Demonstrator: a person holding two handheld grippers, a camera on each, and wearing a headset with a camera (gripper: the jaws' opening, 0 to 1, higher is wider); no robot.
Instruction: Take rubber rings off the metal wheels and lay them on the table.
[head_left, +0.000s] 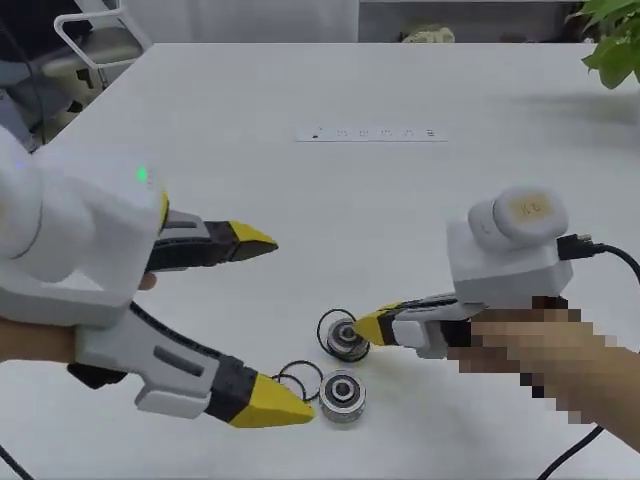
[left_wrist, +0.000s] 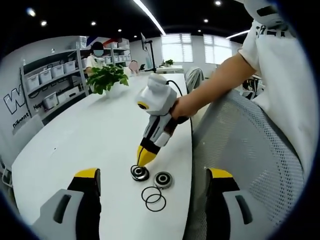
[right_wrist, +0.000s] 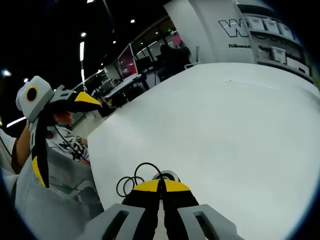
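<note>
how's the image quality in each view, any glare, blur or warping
Head view: even soft light, faint shadows on the white table. Left gripper view: fisheye bows the table edge, ceiling strip lights glare. Right gripper view: dark ceiling, bright washed table, right claw shut on a rubber ring, slightly soft.

Before you, the white table (head_left: 420, 90) carried a nearer metal wheel (head_left: 342, 392) and a farther metal wheel (head_left: 347, 340) close together, two loose black rubber rings (head_left: 297, 378) flat just beside the nearer one, a pale strip (head_left: 370, 133) mid-table, and a potted plant (left_wrist: 107, 79) toward its far end.
</note>
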